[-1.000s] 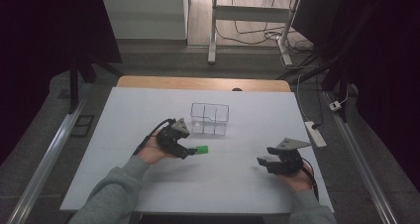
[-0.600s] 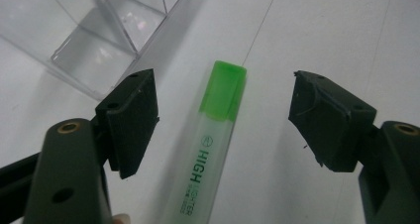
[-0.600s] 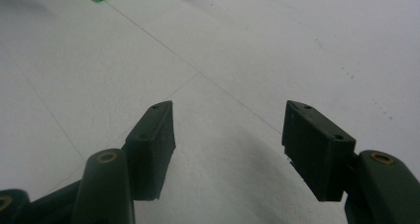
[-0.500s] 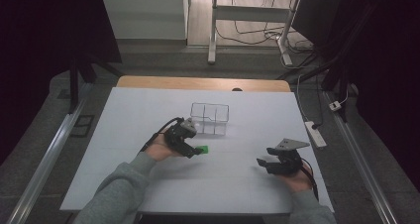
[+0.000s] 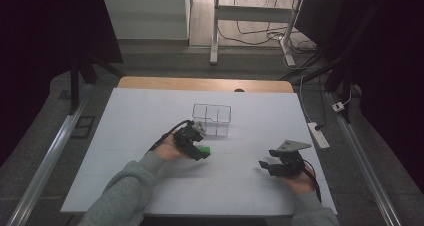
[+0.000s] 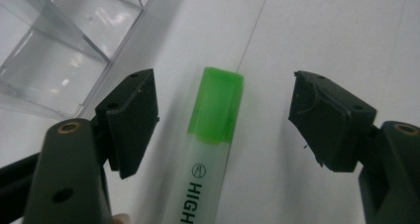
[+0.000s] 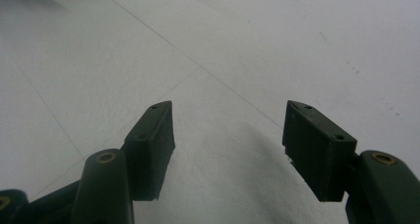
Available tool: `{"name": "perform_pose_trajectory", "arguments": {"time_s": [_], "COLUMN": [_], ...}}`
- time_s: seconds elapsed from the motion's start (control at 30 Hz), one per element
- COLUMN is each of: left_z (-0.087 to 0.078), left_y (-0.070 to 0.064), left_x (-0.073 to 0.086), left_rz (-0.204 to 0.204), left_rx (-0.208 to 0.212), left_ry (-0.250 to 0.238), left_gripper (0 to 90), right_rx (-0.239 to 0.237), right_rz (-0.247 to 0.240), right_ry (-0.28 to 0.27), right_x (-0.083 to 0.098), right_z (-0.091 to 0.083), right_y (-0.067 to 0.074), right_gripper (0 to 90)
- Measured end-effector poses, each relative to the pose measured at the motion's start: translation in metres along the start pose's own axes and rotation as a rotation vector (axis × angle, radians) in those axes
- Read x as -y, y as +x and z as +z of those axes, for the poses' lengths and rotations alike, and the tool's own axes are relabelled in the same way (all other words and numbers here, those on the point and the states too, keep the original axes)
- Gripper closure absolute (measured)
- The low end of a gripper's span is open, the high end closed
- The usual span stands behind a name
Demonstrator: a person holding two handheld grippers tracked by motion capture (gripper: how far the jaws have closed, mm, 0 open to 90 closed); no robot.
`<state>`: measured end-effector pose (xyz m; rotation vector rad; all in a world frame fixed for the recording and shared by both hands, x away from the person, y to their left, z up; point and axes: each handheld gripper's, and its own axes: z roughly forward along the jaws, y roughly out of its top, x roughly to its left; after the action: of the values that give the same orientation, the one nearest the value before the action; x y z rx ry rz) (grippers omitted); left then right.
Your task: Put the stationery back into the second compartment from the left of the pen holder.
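The left gripper point(image 6: 223, 120) has slid forward, its wide-open jaws now straddling the green highlighter point(image 6: 210, 135) mid-table, ready to close, untouched

Green-capped highlighter point(image 6: 210, 140), translucent barrel, lying flat on white table, near clear organiser
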<state>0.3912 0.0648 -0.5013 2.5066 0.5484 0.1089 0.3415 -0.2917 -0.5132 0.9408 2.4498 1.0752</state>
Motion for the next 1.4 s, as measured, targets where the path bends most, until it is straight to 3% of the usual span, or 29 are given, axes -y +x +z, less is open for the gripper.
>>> {"name": "perform_pose_trajectory", "arguments": {"time_s": [0.5, 0.67, 0.97, 1.4], "left_z": [0.012, 0.017, 0.016, 0.011], "left_y": [0.002, 0.001, -0.001, -0.002], "left_x": [0.001, 0.001, 0.002, 0.005], "left_rz": [0.044, 0.066, 0.090, 0.105], "left_rx": [0.005, 0.004, 0.030, 0.016], "left_ry": [0.060, 0.075, 0.060, 0.041], "left_gripper": [36.7, 45.3, 65.7, 66.7], "right_rx": [-0.003, -0.005, -0.007, -0.003], "right_rz": [-0.006, -0.006, -0.003, -0.003], "right_ry": [0.010, 0.012, 0.013, 0.012], "right_x": [0.000, 0.001, 0.001, 0.001], "right_z": [0.001, 0.002, 0.002, 0.001], "right_y": [0.000, 0.000, -0.001, -0.001], "right_gripper": [36.1, 36.1, 36.0, 36.0]}}
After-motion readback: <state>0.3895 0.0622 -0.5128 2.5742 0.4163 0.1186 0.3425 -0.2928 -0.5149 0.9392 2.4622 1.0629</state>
